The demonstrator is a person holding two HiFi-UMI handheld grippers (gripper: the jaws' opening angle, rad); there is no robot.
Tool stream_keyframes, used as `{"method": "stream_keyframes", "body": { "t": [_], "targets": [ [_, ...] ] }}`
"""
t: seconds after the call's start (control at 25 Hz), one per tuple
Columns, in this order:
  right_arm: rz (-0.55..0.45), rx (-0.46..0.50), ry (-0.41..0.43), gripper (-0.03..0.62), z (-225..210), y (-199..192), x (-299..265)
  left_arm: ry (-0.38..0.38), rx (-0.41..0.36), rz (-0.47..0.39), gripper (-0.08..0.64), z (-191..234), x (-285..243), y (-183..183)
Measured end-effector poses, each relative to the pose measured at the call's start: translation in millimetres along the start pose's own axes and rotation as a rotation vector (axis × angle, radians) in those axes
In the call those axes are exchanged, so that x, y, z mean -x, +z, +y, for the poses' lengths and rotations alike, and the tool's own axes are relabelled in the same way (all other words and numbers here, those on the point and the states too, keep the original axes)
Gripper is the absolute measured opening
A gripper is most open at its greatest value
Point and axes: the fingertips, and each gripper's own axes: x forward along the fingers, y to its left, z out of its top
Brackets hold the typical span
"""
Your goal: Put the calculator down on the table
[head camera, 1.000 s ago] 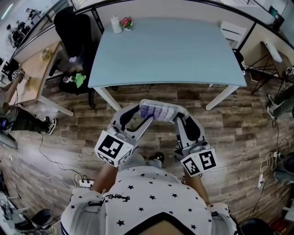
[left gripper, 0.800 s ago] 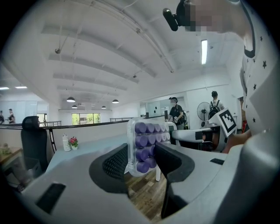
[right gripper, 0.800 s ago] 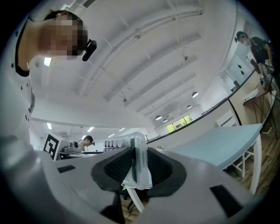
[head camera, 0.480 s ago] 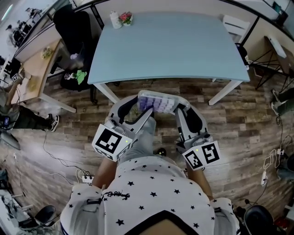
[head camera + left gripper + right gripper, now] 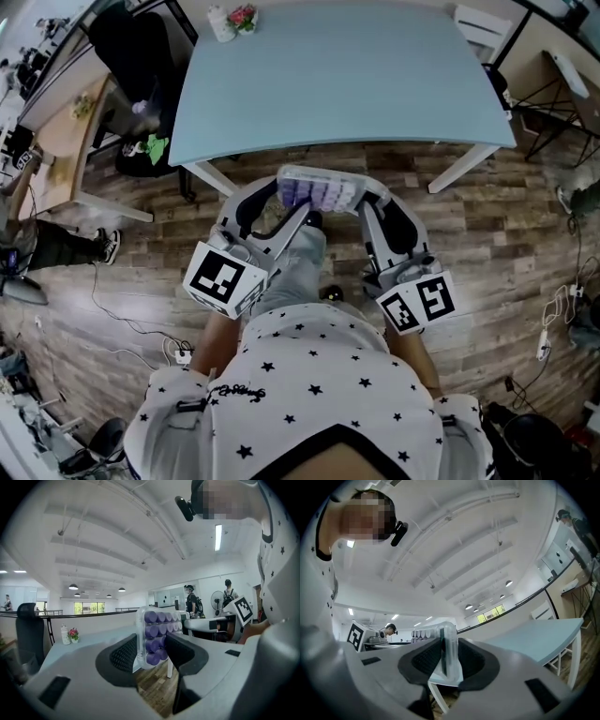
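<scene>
Not yet done; holding the calculator up in the air, over the wooden floor, just short of the near edge of the light-blue tabletop; gripping it by both ends. Clamped at its left end with the left gripper, closed on it with a pad on either side, rows of purple keys plain in the left gripper view; clamped at its right end with the right gripper, pinching the thin clear case edge-on, as the right gripper view shows. Carried roughly level between the two, keys up toward the head camera; touching nothing but the pads.

Done so far, judging from this alone: lifted and brought close to the tabletop, no more. Left to do: carrying it forward past the near edge and over the bare blue surface; lowering it until flat on the tabletop; opening both grippers and drawing them back.

Plenty of room for that; only a small white bottle and a little pot of pink flowers at the far left corner, well apart from any likely landing spot.

Worth minding on the way down: keeping both ends at one height; clearing the tabletop edge before lowering; releasing only once settled on the surface, and with both grippers together; otherwise, probably, a tilt or a drop to the floor.
</scene>
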Motion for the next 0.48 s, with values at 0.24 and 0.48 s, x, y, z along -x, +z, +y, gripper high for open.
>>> {"method": "stream_keyframes", "body": {
  "t": [0.24, 0.48],
  "targets": [
    [0.038, -0.006, -0.023, 0.097, -12, -10, -24, -0.013, 0.036, 0.013, 0.213, 23, -16, -10],
    [0.067, 0.000, -0.048, 0.097, -25, -19, -53, -0.025, 0.070, 0.020, 0.213, 51, -34, -21]
  ]
}}
